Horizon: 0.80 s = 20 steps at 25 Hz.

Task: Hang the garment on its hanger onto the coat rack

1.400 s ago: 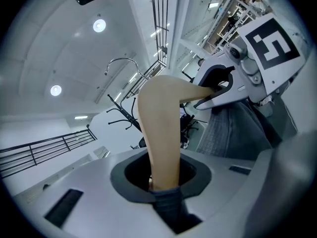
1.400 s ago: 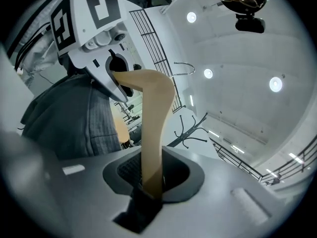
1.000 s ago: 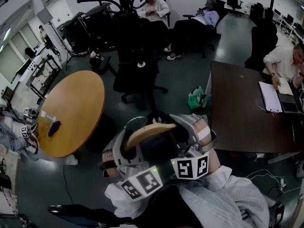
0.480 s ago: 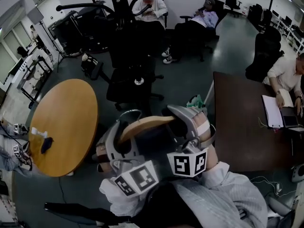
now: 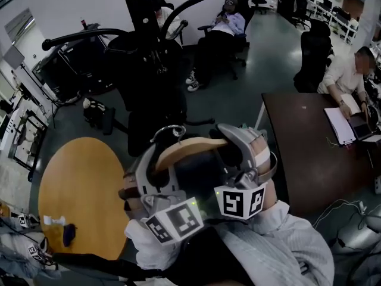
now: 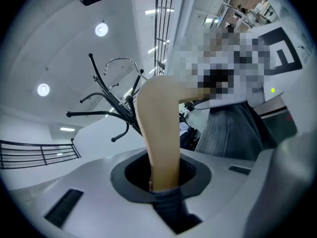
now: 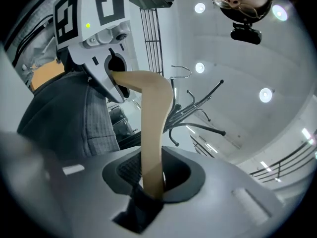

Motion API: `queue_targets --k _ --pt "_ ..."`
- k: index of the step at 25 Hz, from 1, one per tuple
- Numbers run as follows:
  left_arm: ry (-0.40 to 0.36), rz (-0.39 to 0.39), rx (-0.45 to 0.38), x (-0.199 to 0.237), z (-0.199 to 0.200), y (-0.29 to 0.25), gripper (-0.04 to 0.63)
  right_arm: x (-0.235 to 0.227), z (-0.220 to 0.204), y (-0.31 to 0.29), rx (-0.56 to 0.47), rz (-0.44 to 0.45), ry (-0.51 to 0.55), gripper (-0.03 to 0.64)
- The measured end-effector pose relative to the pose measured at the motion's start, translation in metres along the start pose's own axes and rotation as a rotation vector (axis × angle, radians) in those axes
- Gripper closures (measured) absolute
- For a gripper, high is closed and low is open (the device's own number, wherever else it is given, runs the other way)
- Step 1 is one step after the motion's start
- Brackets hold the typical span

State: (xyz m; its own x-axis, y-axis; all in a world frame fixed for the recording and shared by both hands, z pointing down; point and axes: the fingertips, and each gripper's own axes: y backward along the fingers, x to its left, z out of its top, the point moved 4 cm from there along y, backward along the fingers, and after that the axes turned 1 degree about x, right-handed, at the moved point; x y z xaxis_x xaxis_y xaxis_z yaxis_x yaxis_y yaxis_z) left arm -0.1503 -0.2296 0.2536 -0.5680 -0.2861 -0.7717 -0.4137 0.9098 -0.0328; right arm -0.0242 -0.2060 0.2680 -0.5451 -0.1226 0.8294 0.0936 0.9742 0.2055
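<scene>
Currently, the left gripper (image 6: pixel 163 185) and right gripper (image 7: pixel 151 187) each hold one arm of the curved pale wooden hanger (image 5: pixel 190 148). A dark garment (image 5: pixel 199 180) is draped on it, near the black metal coat rack (image 5: pixel 136 5). The left fingers clamp the wood; the right fingers are opening around it. Best kept level, with the silver hook (image 5: pixel 169 130) raised onto the rack.

- Hanger (image 5: pixel 190 149): pale tan wood, plain, with a silver metal hook (image 5: pixel 169 128).
- Garment (image 7: pixel 96 120): dark grey with a fine woven check.
- Coat rack (image 5: pixel 138 11): black all over, pole and curved arms alike.
- Round worktop (image 5: pixel 83 189): warm orange-brown wood tone.
- Rectangular worktop (image 5: pixel 303 148): very dark brown.
- Floor (image 5: pixel 238 100): dull dark grey-green with a faint sheen.
- Sleeve (image 5: pixel 280 243): pale grey-white cloth.
</scene>
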Motion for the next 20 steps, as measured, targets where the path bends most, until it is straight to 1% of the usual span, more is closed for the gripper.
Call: queue_targets --k 2,5,9,13,20 --pt "-0.011 -0.023 -0.041 0.013 -0.005 -0.02 0.526 0.0 0.003 -0.018 0.034 -0.036 0.008 0.532" --pt "-0.017 -0.056 -0.094 0.024 -0.008 -0.042 0.526 -0.002 0.004 -0.036 0.076 -0.066 0.023 0.532" --pt "-0.015 -0.063 -0.131 0.035 -0.008 -0.064 0.526 -0.007 0.002 -0.057 0.096 -0.095 0.035 0.532" --pt "-0.007 -0.06 -0.143 0.039 -0.006 -0.089 0.526 -0.013 -0.007 -0.079 0.096 -0.111 0.052 0.532" --pt "0.014 -0.065 -0.13 0.032 0.011 -0.127 0.526 -0.033 -0.036 -0.105 0.09 -0.106 0.066 0.531"
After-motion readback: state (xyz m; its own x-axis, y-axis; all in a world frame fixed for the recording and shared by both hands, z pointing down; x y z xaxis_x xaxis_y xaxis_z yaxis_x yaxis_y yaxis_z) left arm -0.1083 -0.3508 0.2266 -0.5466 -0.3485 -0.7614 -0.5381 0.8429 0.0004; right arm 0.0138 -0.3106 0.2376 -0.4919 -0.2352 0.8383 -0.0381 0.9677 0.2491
